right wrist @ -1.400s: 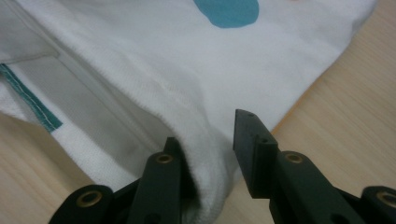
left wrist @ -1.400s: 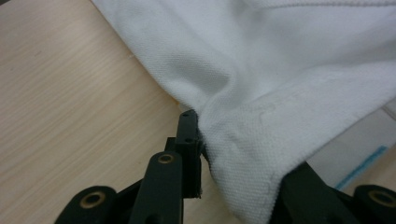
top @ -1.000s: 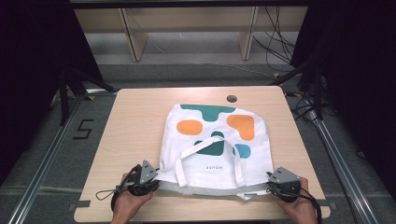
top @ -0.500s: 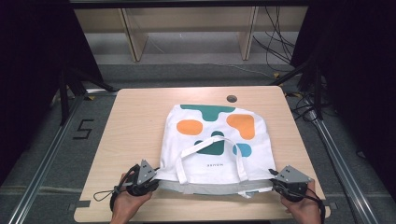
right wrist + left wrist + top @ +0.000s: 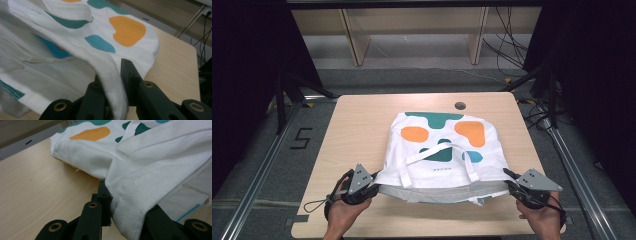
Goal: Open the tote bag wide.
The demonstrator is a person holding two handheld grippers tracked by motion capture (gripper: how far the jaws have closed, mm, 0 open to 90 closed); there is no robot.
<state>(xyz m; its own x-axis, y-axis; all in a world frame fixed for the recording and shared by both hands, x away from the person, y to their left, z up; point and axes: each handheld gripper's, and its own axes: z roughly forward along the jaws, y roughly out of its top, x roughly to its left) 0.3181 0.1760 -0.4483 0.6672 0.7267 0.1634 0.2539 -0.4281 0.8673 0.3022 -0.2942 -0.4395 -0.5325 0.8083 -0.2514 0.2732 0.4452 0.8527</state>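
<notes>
**Tote bag pinched at both near corners**

High view: the white canvas tote bag with orange and teal blotches (image 5: 444, 150) lies flat on the pale wooden table (image 5: 357, 130), its open mouth along the near edge and its closed bottom toward the round dark grommet hole (image 5: 460, 106). The left gripper (image 5: 373, 181) meets the bag's near left corner, the right gripper (image 5: 508, 181) its near right corner, with the upper rim stretched between them. Bare tabletop lies to the left of the bag and beyond it; the strip on its right is narrower. Both hands sit close to the table's near edge.

Left gripper view: the jaws are closed on the thick folded rim of the bag (image 5: 130, 195), cloth bulging between them; bare wood lies to the left.

Right gripper view: the jaws clamp the hemmed rim (image 5: 112, 75), which runs straight down between them. Beyond the bag's rounded edge, wood reaches the table's side.
</notes>
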